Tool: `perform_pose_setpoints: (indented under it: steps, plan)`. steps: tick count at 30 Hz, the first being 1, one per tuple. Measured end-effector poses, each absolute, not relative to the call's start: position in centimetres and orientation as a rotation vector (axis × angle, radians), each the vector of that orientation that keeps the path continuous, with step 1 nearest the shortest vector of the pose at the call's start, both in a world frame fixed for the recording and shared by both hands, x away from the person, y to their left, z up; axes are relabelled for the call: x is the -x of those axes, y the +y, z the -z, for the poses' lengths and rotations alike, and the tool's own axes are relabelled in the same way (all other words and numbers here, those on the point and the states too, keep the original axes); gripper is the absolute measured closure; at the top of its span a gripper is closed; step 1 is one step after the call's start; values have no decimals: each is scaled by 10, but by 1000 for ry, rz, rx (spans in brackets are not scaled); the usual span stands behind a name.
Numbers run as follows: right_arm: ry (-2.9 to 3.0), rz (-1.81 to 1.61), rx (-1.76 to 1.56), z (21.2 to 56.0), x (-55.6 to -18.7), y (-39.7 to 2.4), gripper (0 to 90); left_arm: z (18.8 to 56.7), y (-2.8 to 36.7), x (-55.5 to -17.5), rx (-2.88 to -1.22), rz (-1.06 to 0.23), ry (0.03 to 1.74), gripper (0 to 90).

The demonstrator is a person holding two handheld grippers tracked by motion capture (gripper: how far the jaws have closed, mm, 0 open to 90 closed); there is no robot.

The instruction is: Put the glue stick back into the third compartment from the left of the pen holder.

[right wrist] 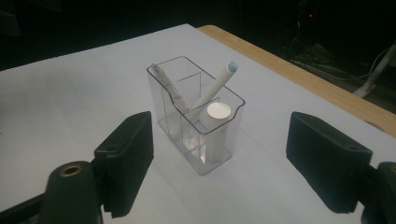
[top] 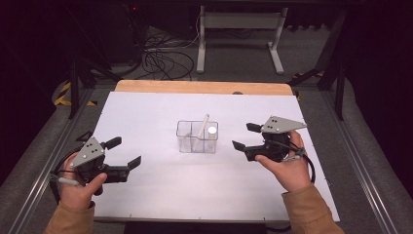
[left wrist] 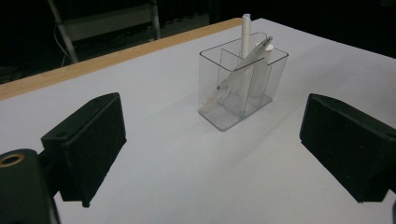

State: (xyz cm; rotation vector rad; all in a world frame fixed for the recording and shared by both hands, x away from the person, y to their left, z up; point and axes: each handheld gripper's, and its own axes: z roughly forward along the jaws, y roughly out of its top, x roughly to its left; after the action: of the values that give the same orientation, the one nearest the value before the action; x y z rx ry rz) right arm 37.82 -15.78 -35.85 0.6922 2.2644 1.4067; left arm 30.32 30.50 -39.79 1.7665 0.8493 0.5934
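Table: a white rectangular table top (top: 160, 190) with a wooden strip along its far edge; nothing else lies on it but the organiser at its middle.
Organiser: a clear plastic box with inner dividers (top: 197, 137), standing upright between the 2 grippers, well apart from the left one and near the right one.
Contents: 3 items, namely a short white cylinder (right wrist: 217, 130) standing upright in the compartment nearest the right gripper, a slim white pen (right wrist: 212, 88) leaning out over the rim, and a clear-barrelled pen (left wrist: 236, 74) lying tilted across a divider.
Right gripper (top: 247, 136): jaws wide, nothing between them, aimed at the organiser.
Left gripper (top: 124, 152): jaws wide and empty, low over the table.
Step in hand: judged to be the right gripper's approach to the organiser.
Doing it well: come in level, centre 1 item between the pads, and close gently; the light box may slide or tip, so the left gripper could steady its wall.
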Motion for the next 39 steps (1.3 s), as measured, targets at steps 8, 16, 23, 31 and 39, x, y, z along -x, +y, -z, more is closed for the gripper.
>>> perform_pose_setpoints:
  steps: [8, 16, 23, 31, 39]
  plan:
    - [2240, -1436, -679, 374, -373, -169, 242, 399, 305, -302, -1772, -588, 827, 67]
    - [2228, -1475, -672, 389, -367, -181, 258, 399, 306, -302, -1774, -589, 824, 63]
    - [2223, -1481, -716, 401, -367, -191, 261, 400, 307, -301, -1778, -593, 819, 61]
    - [2271, -1463, -720, 421, -372, -198, 250, 402, 308, -302, -1787, -595, 825, 59]
    - [2267, -1479, -759, 424, -373, -203, 243, 405, 309, -303, -1796, -598, 831, 59]
